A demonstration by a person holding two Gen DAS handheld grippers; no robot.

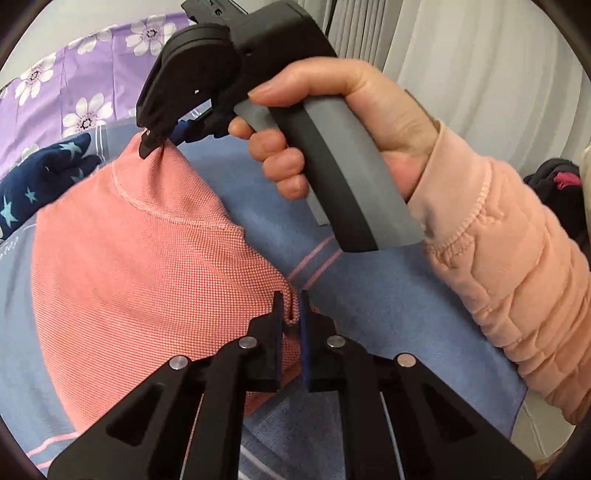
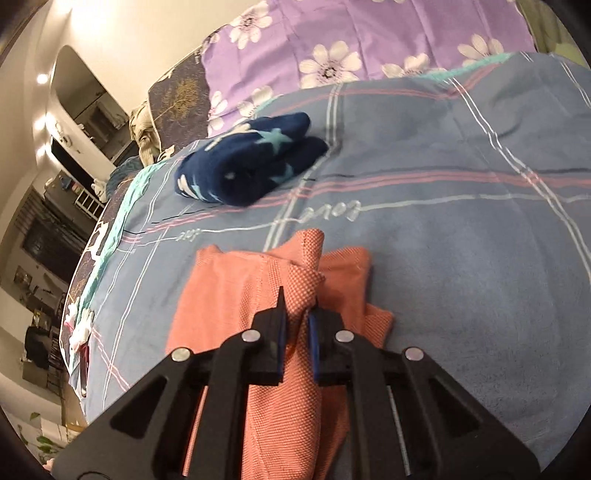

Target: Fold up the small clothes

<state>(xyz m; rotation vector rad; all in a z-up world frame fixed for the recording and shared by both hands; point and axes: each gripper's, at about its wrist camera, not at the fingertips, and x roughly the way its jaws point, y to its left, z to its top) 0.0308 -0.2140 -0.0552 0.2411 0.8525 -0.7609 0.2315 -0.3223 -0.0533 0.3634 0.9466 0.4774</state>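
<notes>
Both tongs grip the pink garment (image 1: 140,258) over the blue plaid bedspread (image 2: 461,229): left tongs (image 1: 291,314) pinch one corner, right tongs (image 2: 297,314) bunch another. Farther left on the bed lies a navy star-patterned garment (image 2: 251,162), near the purple floral sheet (image 2: 369,33).

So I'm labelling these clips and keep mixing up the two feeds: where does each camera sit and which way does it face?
Left wrist: sits behind the left gripper, looking along its fingers at the pink garment it pinches; beyond, the right gripper and right hand.
Right wrist: sits behind the right gripper, facing across the blue plaid blanket toward the navy star garment; no hand shows.
Shared: the pink garment, both garments' blanket, purple floral sheet.
</notes>
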